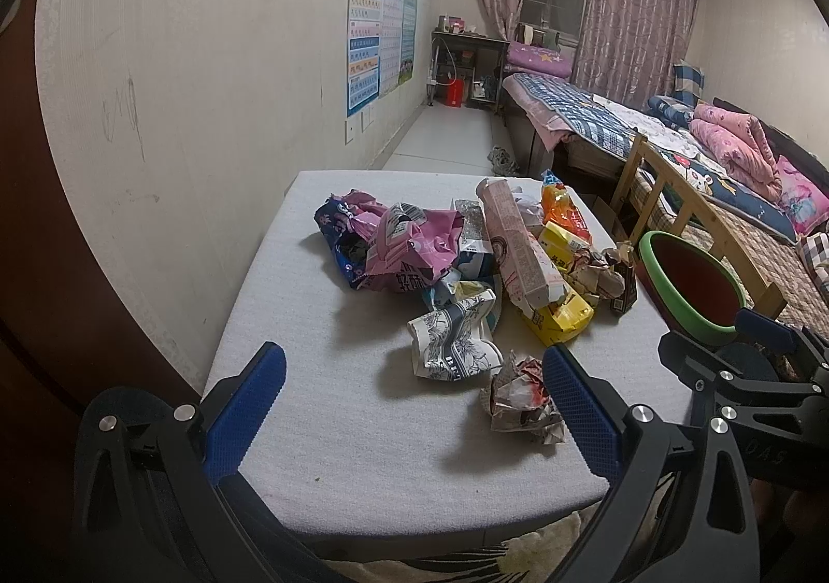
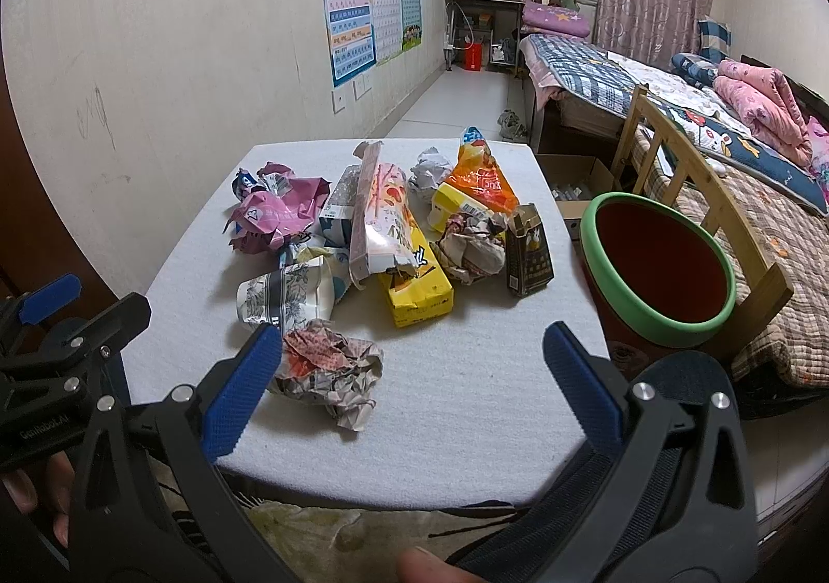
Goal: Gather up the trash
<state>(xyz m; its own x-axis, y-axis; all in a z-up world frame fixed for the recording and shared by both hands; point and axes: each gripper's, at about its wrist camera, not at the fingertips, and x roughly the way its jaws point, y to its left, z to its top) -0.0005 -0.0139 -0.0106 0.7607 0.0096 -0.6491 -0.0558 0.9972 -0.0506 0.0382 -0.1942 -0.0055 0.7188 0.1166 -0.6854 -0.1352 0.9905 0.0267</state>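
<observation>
Left gripper point(image 1: 414, 407) and right gripper point(image 2: 412, 386): both spread wide, holding nothing, above the near edge of the table point(image 2: 466, 427).
Trash sits mid-table: 2 crumpled paper balls, one point(image 2: 331, 370) nearest the grippers and one point(image 2: 474, 246) further back; 1 yellow box point(image 2: 414, 290); 1 long pink box point(image 2: 378, 215); 1 orange bag point(image 2: 479, 179); 1 pink wrapper point(image 2: 274, 217). One green-rimmed bin point(image 2: 658, 267) stands just beside the table's right edge.

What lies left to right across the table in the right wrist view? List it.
Crumpled pink plastic wrapper → long pink cardboard box → crumpled brown paper ball → small dark upright carton → green-rimmed red bin.
</observation>
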